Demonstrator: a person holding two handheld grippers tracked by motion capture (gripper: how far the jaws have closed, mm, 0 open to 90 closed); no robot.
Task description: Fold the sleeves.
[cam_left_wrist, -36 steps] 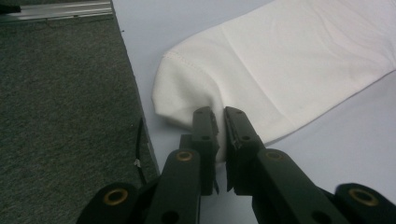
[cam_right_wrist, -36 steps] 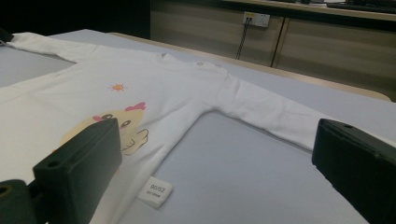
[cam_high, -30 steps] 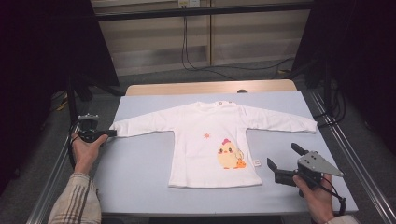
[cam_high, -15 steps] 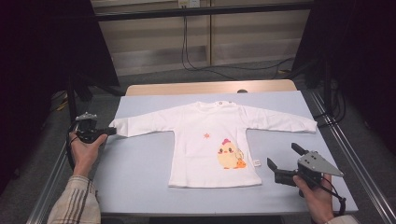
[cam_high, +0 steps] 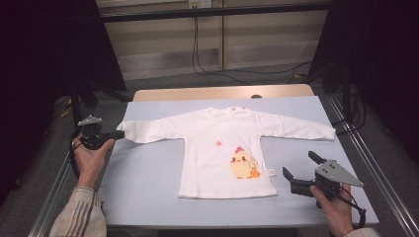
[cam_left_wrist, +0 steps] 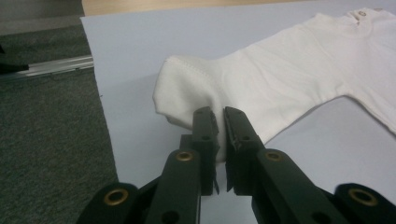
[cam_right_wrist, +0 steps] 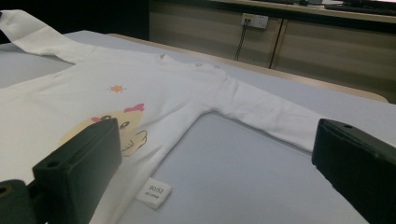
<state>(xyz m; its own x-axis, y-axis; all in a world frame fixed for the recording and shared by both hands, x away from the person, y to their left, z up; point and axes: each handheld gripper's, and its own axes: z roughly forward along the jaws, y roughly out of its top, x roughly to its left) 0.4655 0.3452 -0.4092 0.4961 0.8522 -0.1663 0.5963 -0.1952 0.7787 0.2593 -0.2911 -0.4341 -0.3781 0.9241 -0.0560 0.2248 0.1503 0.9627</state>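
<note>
While pinched, sleeve cuff [cam_left_wrist: 187, 88] between left claw [cam_left_wrist: 219, 116]

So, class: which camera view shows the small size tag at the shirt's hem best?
The right gripper view: the size tag lies close, large enough to show printing. The high view shows it as a tiny white speck beside the chick print. The left gripper view looks at a sleeve cuff instead.

One bit of text to read here: a small white size tag [cam_right_wrist: 154, 192] sewn at the near hem of the white shirt [cam_right_wrist: 163, 93], just right of the chick print [cam_right_wrist: 109, 128], reads "90/52" on top. A smaller line sits beneath it, too tiny to make out.
</note>
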